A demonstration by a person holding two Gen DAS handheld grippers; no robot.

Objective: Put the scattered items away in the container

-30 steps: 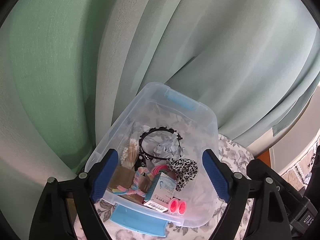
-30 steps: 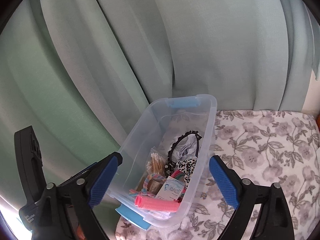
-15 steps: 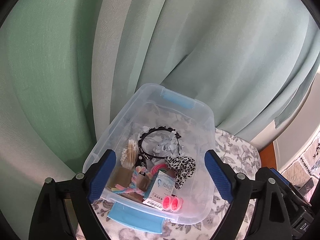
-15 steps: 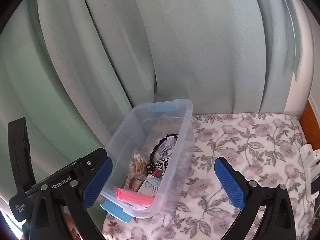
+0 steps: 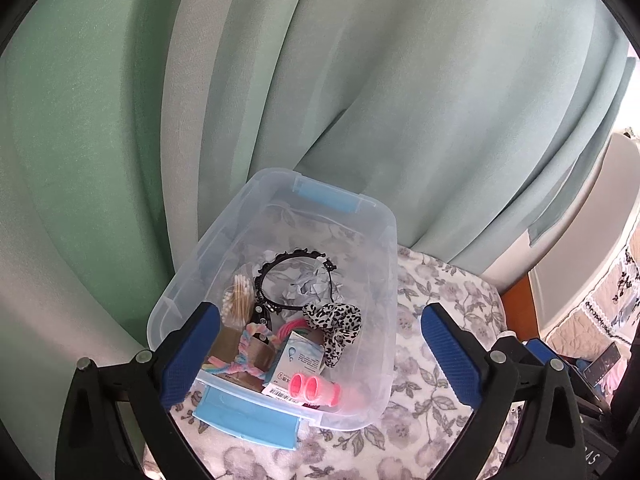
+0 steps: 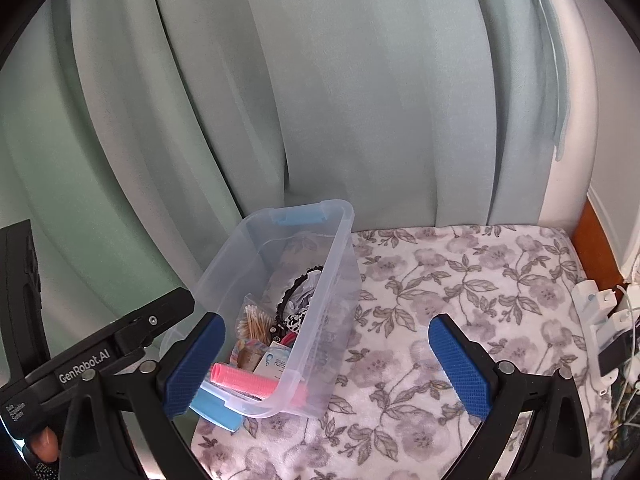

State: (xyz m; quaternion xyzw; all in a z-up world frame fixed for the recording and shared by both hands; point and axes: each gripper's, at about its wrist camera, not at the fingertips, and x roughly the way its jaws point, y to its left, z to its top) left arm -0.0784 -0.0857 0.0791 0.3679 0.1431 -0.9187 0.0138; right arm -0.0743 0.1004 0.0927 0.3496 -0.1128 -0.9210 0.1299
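A clear plastic bin [image 5: 385, 236] with blue latches stands on a floral cloth, hard against the curtain. Inside lie a black headband [image 5: 296, 258], a leopard scrunchie [image 5: 338, 320], cotton swabs [image 5: 239, 296], a small box [image 5: 298, 360], a pastel braided band [image 5: 240, 356] and pink hair rollers [image 5: 316, 387]. My left gripper [image 5: 318, 316] hovers above the bin's near end, its jaws opening with nothing pressed between the pads. My right gripper [image 6: 326, 322] is open over the bin's right wall [image 6: 340, 264] and the cloth, holding nothing. A pink roller [image 6: 248, 382] shows at the bin's near end.
A green curtain [image 6: 360, 100] hangs behind the bin. The floral cloth [image 6: 460, 280] spreads right of the bin to a wooden edge [image 6: 592, 248]. White plugs and cables [image 6: 604, 320] lie at the far right. The left gripper's black body [image 6: 100, 356] sits left of the bin.
Both grippers have drawn back from the bin. The right view has swung to the right, showing more cloth. The left jaws stand slightly wider.
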